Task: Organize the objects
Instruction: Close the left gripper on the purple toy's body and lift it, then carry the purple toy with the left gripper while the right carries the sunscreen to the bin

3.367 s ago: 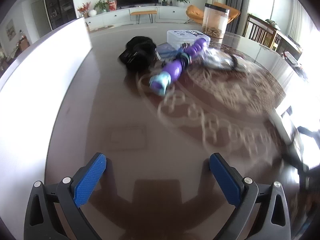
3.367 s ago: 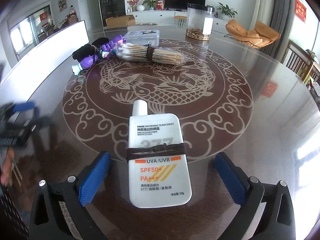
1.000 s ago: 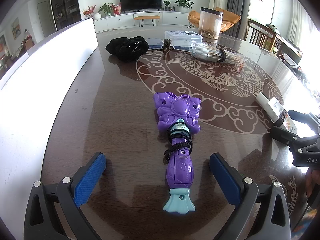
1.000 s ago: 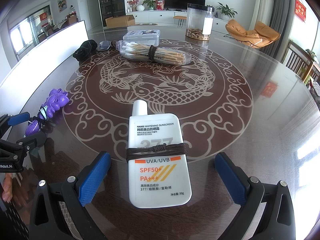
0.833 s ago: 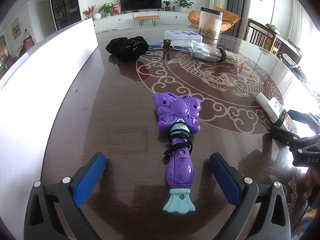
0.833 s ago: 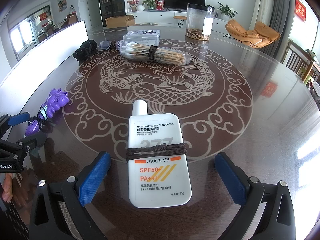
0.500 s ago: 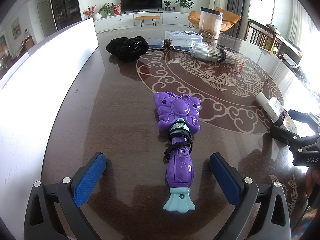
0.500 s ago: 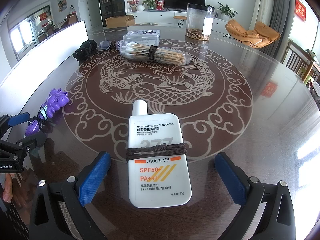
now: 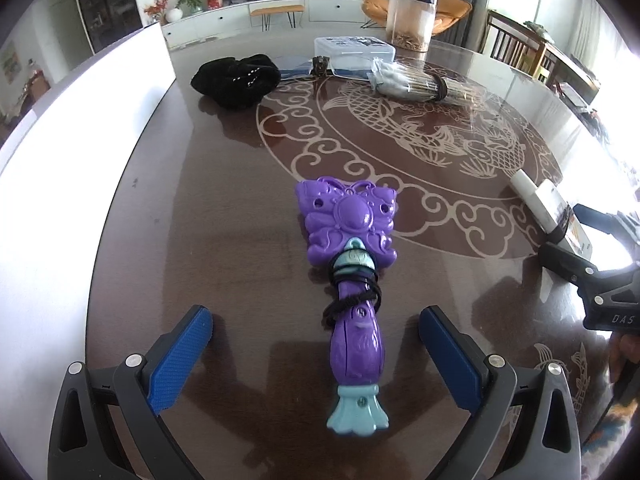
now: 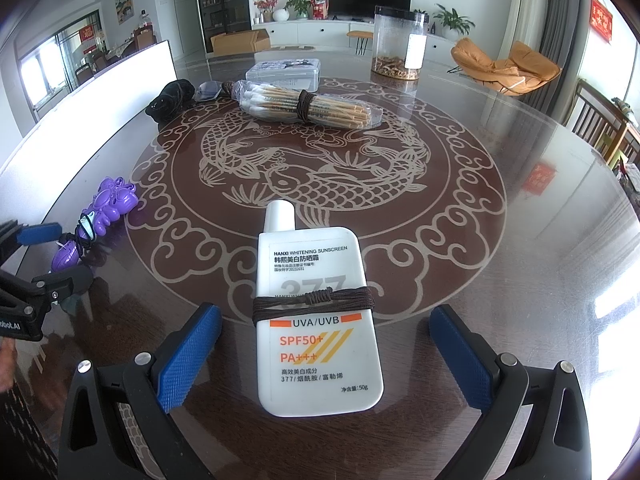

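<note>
A purple butterfly-shaped toy wand [image 9: 352, 276] with a black hair tie round its handle lies flat on the dark table between the blue pads of my left gripper [image 9: 316, 344], which is open and does not touch it. It also shows in the right wrist view [image 10: 96, 220]. A white sunscreen bottle [image 10: 316, 320] with a brown cord round it lies between the pads of my right gripper [image 10: 326, 344], which is open. The bottle also shows in the left wrist view [image 9: 548, 204], with the right gripper [image 9: 596, 252] around it.
At the far side lie a bundle of cotton swabs [image 10: 308, 106], a black cloth [image 9: 236, 78], a clear flat box [image 10: 284, 70] and a tall clear jar [image 10: 398, 44]. A white panel [image 9: 68, 132] runs along the table's left edge.
The purple wand was at the far side with the other items 3.4 s ago; it now lies between my left pads. Over the last second nothing has moved.
</note>
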A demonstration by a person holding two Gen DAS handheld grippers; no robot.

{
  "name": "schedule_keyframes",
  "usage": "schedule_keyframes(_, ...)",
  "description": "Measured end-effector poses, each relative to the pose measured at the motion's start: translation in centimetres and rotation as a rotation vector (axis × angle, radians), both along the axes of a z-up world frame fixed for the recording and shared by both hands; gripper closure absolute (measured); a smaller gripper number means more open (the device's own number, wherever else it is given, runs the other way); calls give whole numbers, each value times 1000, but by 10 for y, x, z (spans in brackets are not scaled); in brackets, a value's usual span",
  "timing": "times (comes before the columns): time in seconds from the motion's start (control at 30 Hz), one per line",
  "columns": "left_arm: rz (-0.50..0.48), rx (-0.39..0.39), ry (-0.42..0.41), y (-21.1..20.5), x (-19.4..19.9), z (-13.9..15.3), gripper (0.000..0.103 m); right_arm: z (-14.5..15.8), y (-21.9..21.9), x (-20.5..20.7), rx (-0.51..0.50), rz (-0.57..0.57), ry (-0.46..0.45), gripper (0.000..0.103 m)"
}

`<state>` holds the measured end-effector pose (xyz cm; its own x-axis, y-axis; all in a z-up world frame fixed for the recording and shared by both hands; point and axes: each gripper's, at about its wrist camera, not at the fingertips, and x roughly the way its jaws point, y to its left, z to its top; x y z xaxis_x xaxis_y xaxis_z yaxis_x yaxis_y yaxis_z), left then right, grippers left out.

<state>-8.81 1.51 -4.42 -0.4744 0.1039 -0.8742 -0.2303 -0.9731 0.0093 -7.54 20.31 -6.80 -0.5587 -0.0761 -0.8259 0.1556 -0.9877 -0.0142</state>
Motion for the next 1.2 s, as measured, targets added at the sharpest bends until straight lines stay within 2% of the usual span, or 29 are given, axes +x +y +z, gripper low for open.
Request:
schedule_keyframes(0.03, -1, 5, 19, 0, 1, 2, 14, 0, -1, -2, 3, 2, -22, 0)
schedule_keyframes(0.1, -10, 11, 53, 2, 4, 8, 55, 1, -1, -9, 7, 3, -69, 0)
schedule_keyframes(0.13, -17, 13, 60, 4, 5, 9, 66, 1, -2, -11, 7, 6, -82, 1)
schedule_keyframes(0.17, -22, 9, 65, 6, 7, 10, 84, 1, -3, -12, 11, 9, -84, 11)
schedule_keyframes(0.2, -19, -9, 73, 7, 8, 10, 84, 4, -3, -12, 10, 11, -70, 22)
schedule_keyframes(0.23, -19, -11, 80, 8, 10, 10, 84, 7, -3, -11, 9, 14, -54, 48)
schedule_keyframes(0.3, -15, 2, 88, 6, 16, 11, 85, 11, -3, -12, 7, 13, -80, 49)
schedule_keyframes(0.4, 7, 38, 114, 1, 28, 17, 85, 19, 5, -6, -71, 1, -101, 49)
schedule_keyframes(0.63, 72, 153, 173, -23, 47, 48, 85, 53, 7, 12, -173, 5, -63, 49)
schedule_keyframes(0.93, 167, 239, 257, -78, 60, 101, 85, 88, -36, 19, -237, 99, -18, 49)
schedule_keyframes(1.2, 261, 285, 288, -137, 70, 128, 85, 103, -70, 20, -254, 171, 3, 49)
